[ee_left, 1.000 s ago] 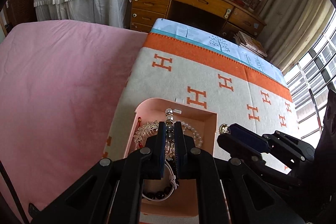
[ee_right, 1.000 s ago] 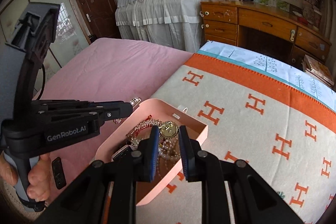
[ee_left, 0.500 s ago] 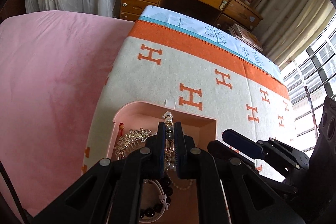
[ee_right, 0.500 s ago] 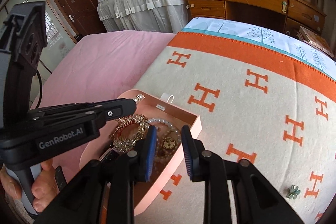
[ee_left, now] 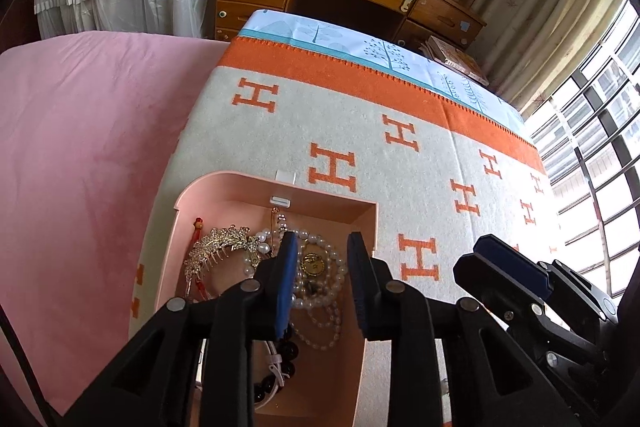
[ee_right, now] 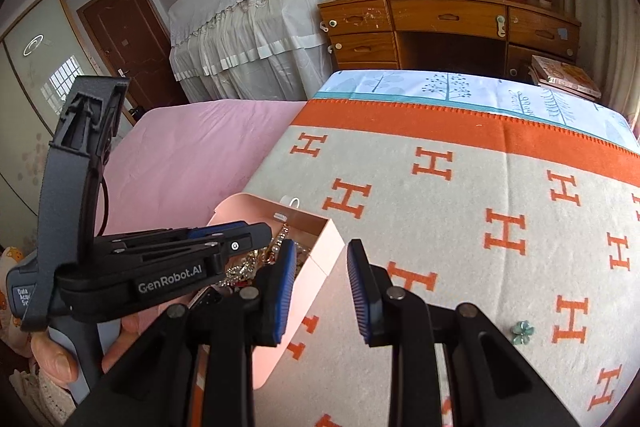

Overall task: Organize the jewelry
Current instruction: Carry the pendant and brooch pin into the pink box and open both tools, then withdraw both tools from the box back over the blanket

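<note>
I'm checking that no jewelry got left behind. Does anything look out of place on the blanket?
Yes. A small green flower-shaped piece lies alone on the H-patterned blanket, well apart from the pink box where the pearls and gold hair comb are piled. It looks like a stray.

Near end of pink box (ee_left: 276,193) cut off by bottom edge. Dark beads (ee_left: 288,349) half hidden behind left hand-held gripper (ee_left: 322,285). Jewelry (ee_right: 276,247) mostly screened in right view. Green trinket (ee_right: 522,331) too small to identify.
</note>
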Tool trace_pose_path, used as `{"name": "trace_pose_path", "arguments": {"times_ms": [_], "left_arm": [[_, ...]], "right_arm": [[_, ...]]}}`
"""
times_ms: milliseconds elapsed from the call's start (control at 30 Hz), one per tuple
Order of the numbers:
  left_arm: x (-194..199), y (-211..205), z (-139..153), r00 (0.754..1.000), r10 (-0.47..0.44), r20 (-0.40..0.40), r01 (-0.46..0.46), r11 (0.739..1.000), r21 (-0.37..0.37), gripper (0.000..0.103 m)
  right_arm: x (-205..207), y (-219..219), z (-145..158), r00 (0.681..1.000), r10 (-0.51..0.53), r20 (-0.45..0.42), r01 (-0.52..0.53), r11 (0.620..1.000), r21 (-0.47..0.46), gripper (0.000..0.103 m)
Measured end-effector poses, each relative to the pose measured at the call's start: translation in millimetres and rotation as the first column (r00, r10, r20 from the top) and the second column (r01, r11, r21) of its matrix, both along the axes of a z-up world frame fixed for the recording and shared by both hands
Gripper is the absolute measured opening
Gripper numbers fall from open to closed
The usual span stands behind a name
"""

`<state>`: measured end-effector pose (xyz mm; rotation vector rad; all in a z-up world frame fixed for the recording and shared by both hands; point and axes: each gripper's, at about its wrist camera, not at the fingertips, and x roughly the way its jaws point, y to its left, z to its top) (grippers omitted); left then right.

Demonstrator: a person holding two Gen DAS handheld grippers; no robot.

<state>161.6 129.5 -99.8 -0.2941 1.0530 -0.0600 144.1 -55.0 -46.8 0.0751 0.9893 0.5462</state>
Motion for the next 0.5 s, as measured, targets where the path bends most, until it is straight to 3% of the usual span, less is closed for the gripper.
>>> {"name": "trace_pose_path", "arguments": {"times_ms": [67,200,500], "left_arm": [[-7.4,-6.0,4.6,1.000,-0.003,0.013,0.003,1.000,0.016,0.031],[-24.0,-15.0,15.5,0.998,0.006,0.058,-0.010,0.998,0.059,0.059],[-51.0,-34.2,31.7,0.995,0.015,0.103,-0.030,0.990,0.141,0.071]], "right_arm": [[-3.6,-4.0,-0.5,1.000,-0.007,0.002,0.007,1.000,-0.021,0.027],[-11.5,-13.9,-1.3,1.000,-0.013,-0.005,0.013,1.000,-0.027,0.027],[-32.1,-36.0,4.7,0.999,-0.037,0.012,0.037,0.999,-0.037,0.027]]}}
